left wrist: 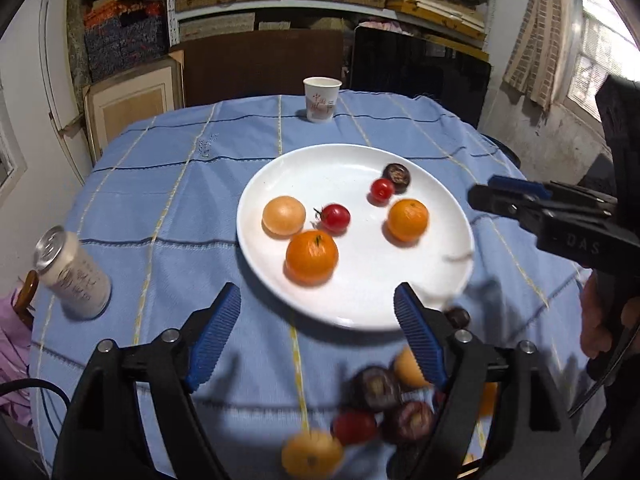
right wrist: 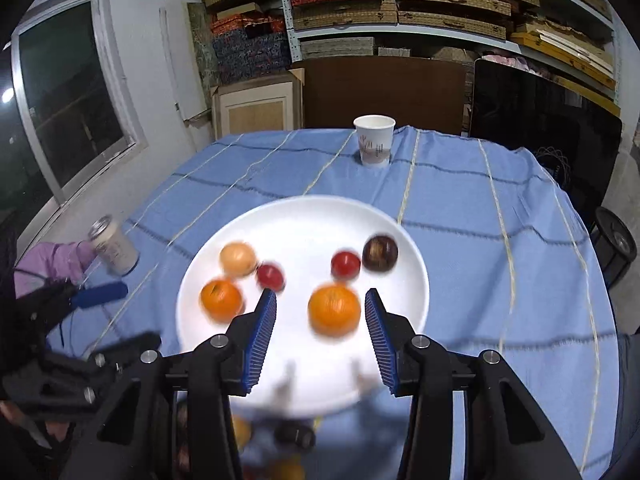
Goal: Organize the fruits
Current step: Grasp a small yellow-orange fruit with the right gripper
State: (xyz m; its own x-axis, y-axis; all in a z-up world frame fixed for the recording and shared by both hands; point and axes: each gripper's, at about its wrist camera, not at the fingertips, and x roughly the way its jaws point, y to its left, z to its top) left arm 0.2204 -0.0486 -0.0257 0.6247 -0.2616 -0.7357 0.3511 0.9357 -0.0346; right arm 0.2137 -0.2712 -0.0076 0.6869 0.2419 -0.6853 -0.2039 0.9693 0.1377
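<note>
- The table [left wrist: 160, 208], under a blue checked cloth, carries everything; it spreads out ahead of both pairs of fingers.
- The plate [left wrist: 312, 168] is the collecting spot: white, shallow, ahead of the left fingers and straight under the right fingers, so either hand can drop fruit into it.
- The left gripper [left wrist: 318, 340] has its fingers spread wide with nothing between them. It hangs above the cloth just short of the plate's near rim, probably ready to go for loose fruit.
- The right gripper [right wrist: 321, 334] is also spread wide and holds nothing. An orange [right wrist: 334, 309] on the plate shows in the gap between its fingers; whether they hang above it or flank it I cannot tell.
- The can [left wrist: 72, 272] stands well off to the left of the left fingers, clear of the work.
- The cup [left wrist: 321, 99] stands far beyond the plate, also out of the way.
- Six fruits lie on the plate: that orange, a second orange [left wrist: 312, 256], a pale fruit [left wrist: 284, 215], two tomatoes [left wrist: 335, 217], and a dark fruit [left wrist: 397, 176] at the far side. They lie scattered rather than grouped.
- The loose pile [left wrist: 384, 404] lies on the cloth below and behind the left fingertips, near the right-hand finger: dark, orange and red fruit, blurred. By my reading this is what is left to move.
</note>
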